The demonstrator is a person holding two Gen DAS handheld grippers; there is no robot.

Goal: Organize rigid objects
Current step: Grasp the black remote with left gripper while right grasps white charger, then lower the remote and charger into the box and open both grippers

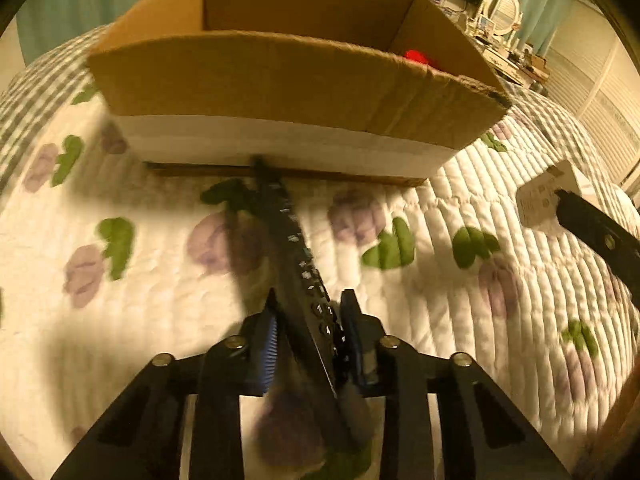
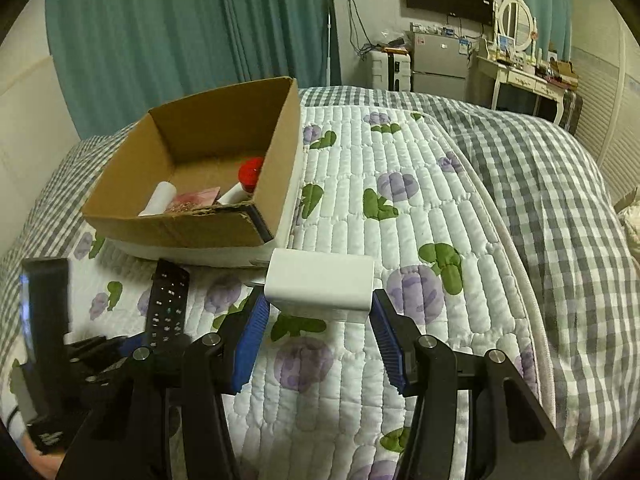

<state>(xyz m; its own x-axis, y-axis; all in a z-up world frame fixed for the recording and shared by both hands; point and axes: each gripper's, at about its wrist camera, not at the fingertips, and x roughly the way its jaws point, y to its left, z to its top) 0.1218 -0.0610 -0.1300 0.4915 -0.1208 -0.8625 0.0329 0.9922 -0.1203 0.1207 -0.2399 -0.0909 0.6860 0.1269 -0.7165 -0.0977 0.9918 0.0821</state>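
My left gripper (image 1: 310, 328) is shut on a black remote control (image 1: 294, 248), held tilted above the quilt and pointing at the near wall of a cardboard box (image 1: 280, 80). The remote also shows in the right wrist view (image 2: 166, 304). My right gripper (image 2: 318, 316) holds a white rectangular box (image 2: 320, 286) between its blue pads, above the quilt, right of the cardboard box (image 2: 192, 224). The white box also shows in the left wrist view (image 1: 554, 196). Inside the cardboard box lie a red-capped item (image 2: 250, 172), white tubes (image 2: 160, 196) and a pink packet.
The box sits on a floral quilt (image 2: 400, 220) over a bed with a grey checked blanket (image 2: 540, 184). Teal curtains, a wall TV and a dressing table (image 2: 520, 68) stand beyond the bed.
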